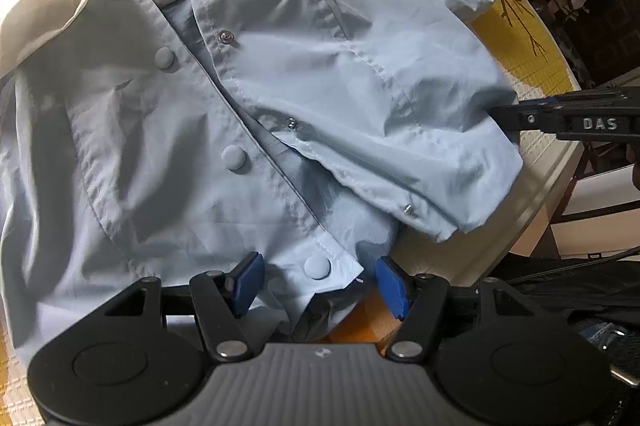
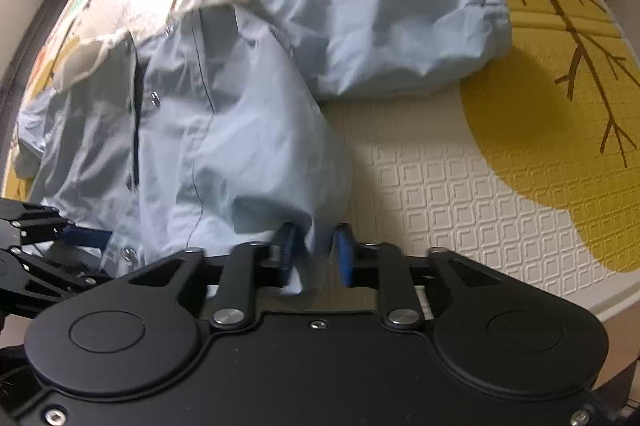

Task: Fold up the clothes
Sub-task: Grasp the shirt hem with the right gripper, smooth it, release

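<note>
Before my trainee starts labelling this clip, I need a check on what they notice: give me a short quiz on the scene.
1. True or false: the shirt is snapped shut down its front.
2. What lies between the jaws of the left gripper? A) the shirt's bottom edge B) a cuff C) bare mat only
3. What colour is the collar?

Key: 1 false, the front lies open. 2 A. 3 white.
</note>
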A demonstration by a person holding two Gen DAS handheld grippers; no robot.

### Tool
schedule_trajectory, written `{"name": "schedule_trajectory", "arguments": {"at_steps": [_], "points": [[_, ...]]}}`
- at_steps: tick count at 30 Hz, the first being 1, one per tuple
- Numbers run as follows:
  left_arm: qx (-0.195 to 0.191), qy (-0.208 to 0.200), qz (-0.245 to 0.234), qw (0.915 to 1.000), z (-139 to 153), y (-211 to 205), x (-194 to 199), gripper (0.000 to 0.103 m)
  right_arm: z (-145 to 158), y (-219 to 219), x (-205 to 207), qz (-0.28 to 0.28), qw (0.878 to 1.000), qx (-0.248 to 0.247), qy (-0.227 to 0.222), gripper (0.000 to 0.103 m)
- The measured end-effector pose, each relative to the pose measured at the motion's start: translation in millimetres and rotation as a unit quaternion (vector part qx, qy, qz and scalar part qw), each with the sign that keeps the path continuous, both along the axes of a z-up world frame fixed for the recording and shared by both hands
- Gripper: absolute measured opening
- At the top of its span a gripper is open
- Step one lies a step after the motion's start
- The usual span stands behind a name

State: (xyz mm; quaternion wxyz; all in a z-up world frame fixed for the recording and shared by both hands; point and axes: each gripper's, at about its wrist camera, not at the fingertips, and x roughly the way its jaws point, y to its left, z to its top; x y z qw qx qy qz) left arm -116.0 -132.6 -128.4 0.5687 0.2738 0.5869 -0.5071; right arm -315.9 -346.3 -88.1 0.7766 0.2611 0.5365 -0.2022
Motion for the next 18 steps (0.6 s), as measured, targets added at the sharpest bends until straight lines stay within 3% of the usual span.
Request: {"name": "schedule_trajectory", "arguments": {"at_steps": [1,7,11,18], "points": [[-0.002,-0.001,0.0,1.0,2,0,0,0.065,4,0,-1,-0.002,1.0,-0.003,-0.006,0.032],[-0.039,0.017,-0.001,0.9991,25,-3,3,0.065,26,-3,-9,-0.008,0.999,-0.008,-0.035,0.034],[-0.063,0.039,0.006,0.9972,34,-10,4,0.065,27,0,-20,0.002,1.0,-0.001,-0.026,0.034],[-0.059,0.058,0.006,0.9966,34,-17,5,0.066,16,11,-36,0.006,1.0,0.024,-0.011,0.034]]}}
